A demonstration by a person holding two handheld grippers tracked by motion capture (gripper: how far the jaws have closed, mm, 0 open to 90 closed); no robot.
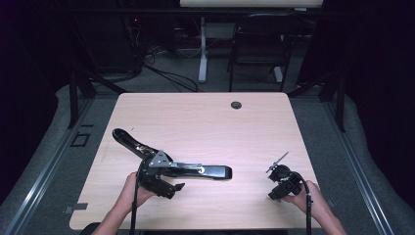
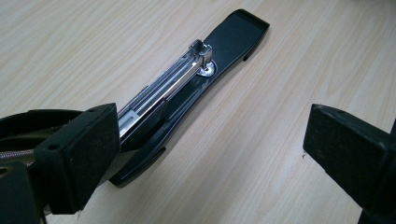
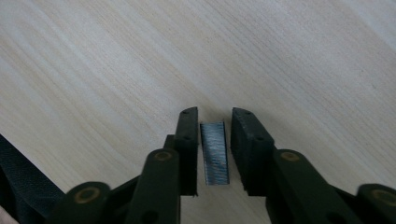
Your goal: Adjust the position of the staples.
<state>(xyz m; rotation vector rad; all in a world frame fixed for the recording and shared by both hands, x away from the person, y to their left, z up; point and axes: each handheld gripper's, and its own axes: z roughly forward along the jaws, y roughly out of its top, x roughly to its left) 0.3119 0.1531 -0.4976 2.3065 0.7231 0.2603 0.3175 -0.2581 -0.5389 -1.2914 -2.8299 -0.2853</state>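
Staples (image 3: 215,154) sit between right gripper (image 3: 214,149) fingers, not yet pinched; left gripper (image 2: 210,154) fingers wide beside open stapler (image 2: 187,88). Next: pinch, lift, load.

A pale, matt wood-grain tabletop (image 3: 116,60) is seen. The long black stapler (image 2: 187,100) is made of smooth, slightly glossy plastic, with a bright, polished metal magazine rail. The grey strip of staples (image 3: 215,153) looks finely ribbed and dull metallic. Matt black, rubbery pads (image 2: 88,149) are carried on the left gripper.
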